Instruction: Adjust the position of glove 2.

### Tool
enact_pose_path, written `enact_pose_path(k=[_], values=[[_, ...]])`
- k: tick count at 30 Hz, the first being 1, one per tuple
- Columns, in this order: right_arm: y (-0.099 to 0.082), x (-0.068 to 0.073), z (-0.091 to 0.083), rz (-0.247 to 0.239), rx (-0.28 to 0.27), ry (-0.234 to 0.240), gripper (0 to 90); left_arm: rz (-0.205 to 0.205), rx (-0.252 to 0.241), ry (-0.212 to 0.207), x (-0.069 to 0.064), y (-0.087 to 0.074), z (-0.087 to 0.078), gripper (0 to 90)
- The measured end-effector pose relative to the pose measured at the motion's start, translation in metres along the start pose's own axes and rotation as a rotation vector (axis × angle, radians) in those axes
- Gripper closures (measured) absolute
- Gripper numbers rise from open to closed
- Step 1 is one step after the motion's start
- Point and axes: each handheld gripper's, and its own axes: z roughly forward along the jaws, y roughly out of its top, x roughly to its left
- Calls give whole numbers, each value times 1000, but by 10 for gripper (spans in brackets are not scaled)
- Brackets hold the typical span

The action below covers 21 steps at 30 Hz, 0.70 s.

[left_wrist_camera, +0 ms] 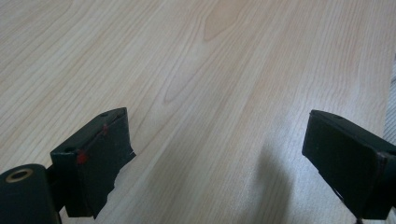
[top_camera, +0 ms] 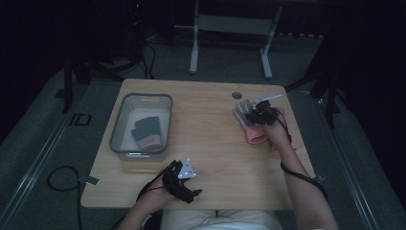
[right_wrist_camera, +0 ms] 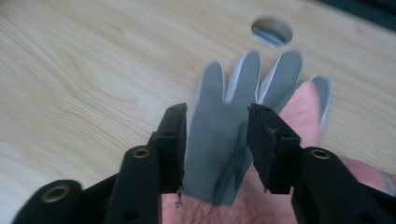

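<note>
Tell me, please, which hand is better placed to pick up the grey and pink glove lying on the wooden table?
Right: the right gripper straddles the grey and pink glove; the left gripper is over bare table.

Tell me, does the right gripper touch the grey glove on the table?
Cannot tell. In the right gripper view, the right gripper has its jaws on either side of the grey glove, but blur hides any contact.

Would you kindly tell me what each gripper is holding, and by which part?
The left gripper holds nothing. The right gripper straddles the glove at its grey palm, but whether its pads press the cloth cannot be told.
</note>
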Motion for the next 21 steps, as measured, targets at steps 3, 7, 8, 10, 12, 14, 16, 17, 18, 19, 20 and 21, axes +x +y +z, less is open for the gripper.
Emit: enact_pose_path(k=[3,7,8,10,12,14,16,17,18,19,20,21], values=[[-4,-3,22,-44,126,-34,541,-4,-4,-3,0,-1,1,76],[-8,-1,32,-52,147,-30,673,0,-8,-8,0,-1,1,76],[-9,0,33,-51,146,-24,739,1,-10,-9,0,-1,1,76],[-9,-2,33,8,148,-10,797,4,-10,-4,0,-1,2,76],[-10,-1,32,41,133,-24,854,4,-10,-5,0,-2,2,76],[-11,-2,30,98,106,-25,869,5,-13,-12,0,-1,2,76],[-11,-3,27,136,85,-24,874,7,-11,-16,0,-1,2,76],[-11,-2,25,164,70,-27,876,18,-11,-21,-1,0,2,76],[-10,1,18,174,46,-44,880,20,-13,-19,0,1,2,76],[-9,4,15,174,38,-46,880,19,-15,-21,1,1,2,76],[-7,7,10,170,27,-49,881,16,-17,-23,1,1,2,76],[-5,10,5,174,11,-47,882,17,-17,-19,2,1,2,76]])
